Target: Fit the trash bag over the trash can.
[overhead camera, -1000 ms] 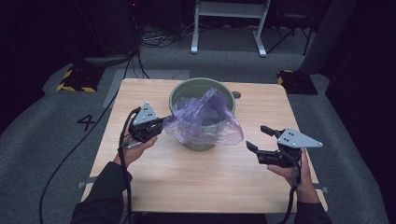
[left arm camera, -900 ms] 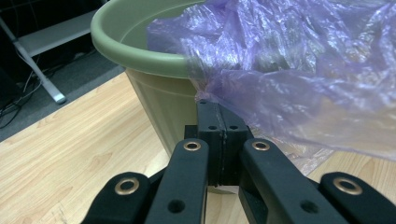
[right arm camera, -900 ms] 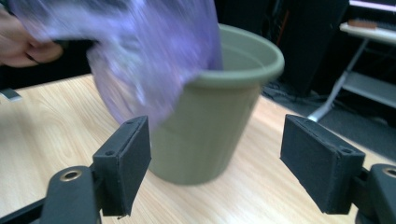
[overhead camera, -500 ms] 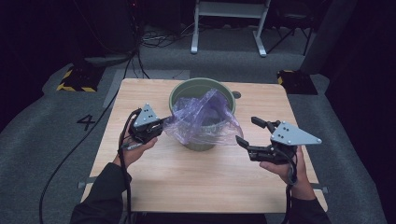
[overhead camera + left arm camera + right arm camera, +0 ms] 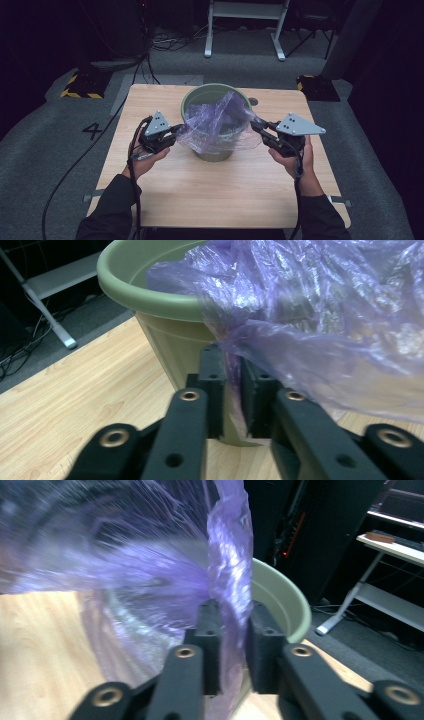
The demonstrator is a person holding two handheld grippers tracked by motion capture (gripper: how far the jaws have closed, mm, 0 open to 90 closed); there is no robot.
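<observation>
A green plastic bucket (image 5: 200, 93) stands at the middle back of the wooden table (image 5: 210, 195). A thin purple plastic bag (image 5: 215, 125) drapes over its front and is stretched sideways between both grippers. My left gripper (image 5: 176, 131) pinches the bag's left edge beside the bucket wall; in the left gripper view (image 5: 233, 360) its jaws have just been opening slightly, with bunched film still between the pads. My right gripper (image 5: 256, 124) has just been closing, and in the right gripper view (image 5: 234, 612) the bag's right edge sits clamped between its pads, with the bucket rim (image 5: 280, 595) behind.
A small dark disc (image 5: 253, 102) lies on the table behind the bucket. On the floor beyond are yellow-and-black striped blocks (image 5: 80, 85) (image 5: 315, 85), white stand legs (image 5: 245, 30) and cables. A "4" (image 5: 92, 131) is marked on the floor at the left.
The right gripper moved left and up to the bucket and closed on the bag's right edge, spreading the bag wider. The left hand stayed in place.
</observation>
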